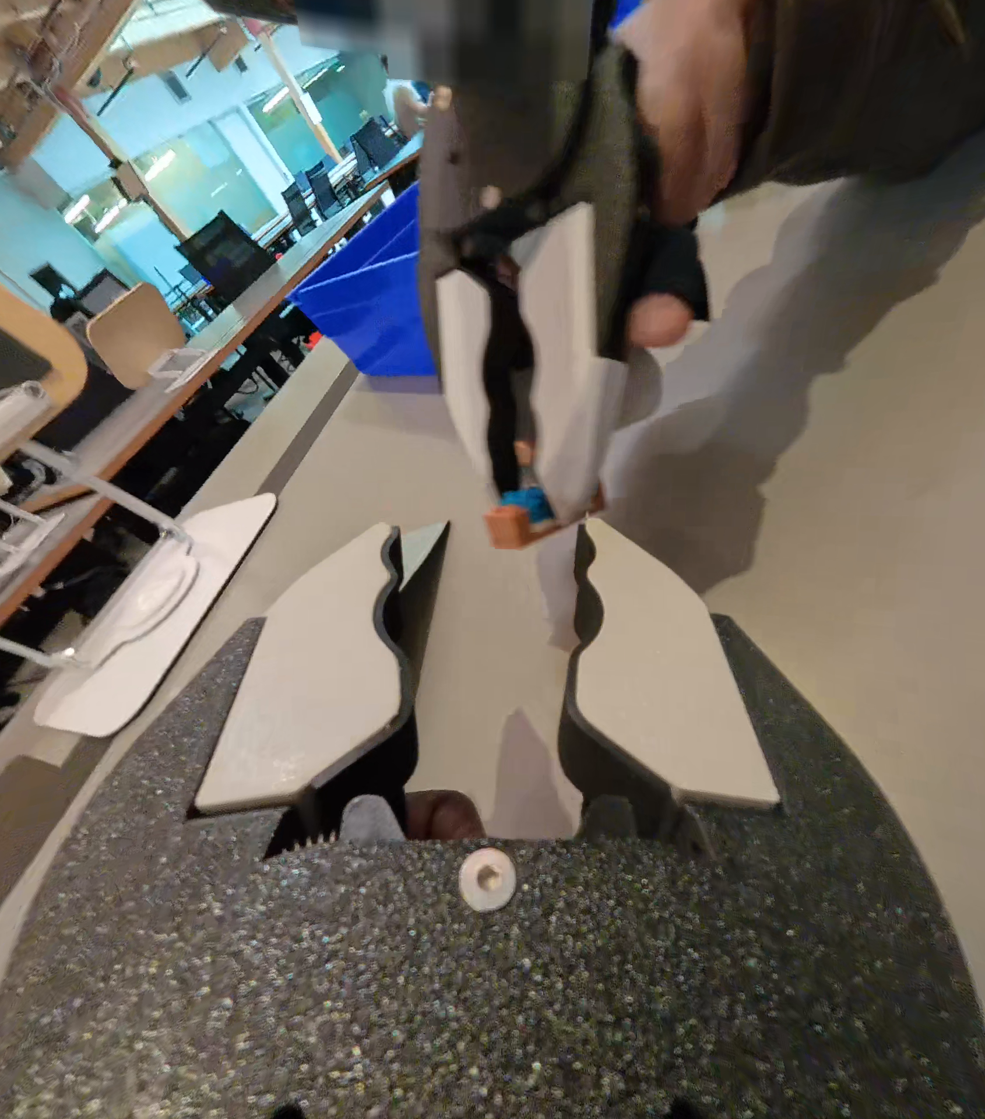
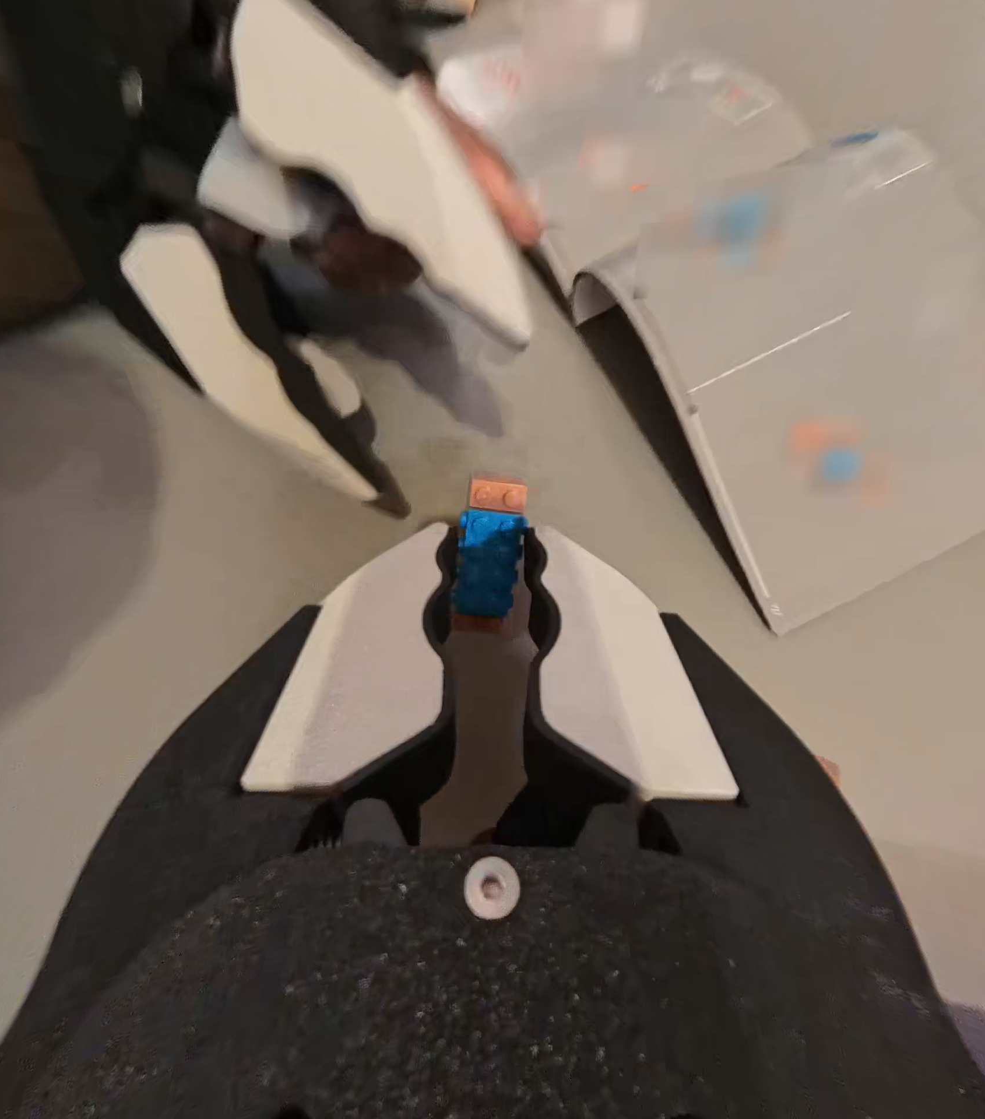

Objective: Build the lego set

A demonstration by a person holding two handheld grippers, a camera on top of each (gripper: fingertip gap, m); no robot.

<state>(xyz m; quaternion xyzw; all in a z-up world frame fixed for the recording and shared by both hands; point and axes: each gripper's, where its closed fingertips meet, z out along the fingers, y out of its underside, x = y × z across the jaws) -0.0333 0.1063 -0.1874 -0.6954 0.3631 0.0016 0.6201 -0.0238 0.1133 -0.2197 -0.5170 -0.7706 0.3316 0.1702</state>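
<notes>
Lego assembly (image 2: pixel 491 560), blue and orange, is clamped in my right tool (image 2: pixel 489 533); my left tool (image 2: pixel 399 478), released, sits at ten o'clock.

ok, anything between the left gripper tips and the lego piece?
Nothing. In the left wrist view only bare table lies between the open left gripper and the lego piece held by the right gripper.
</notes>
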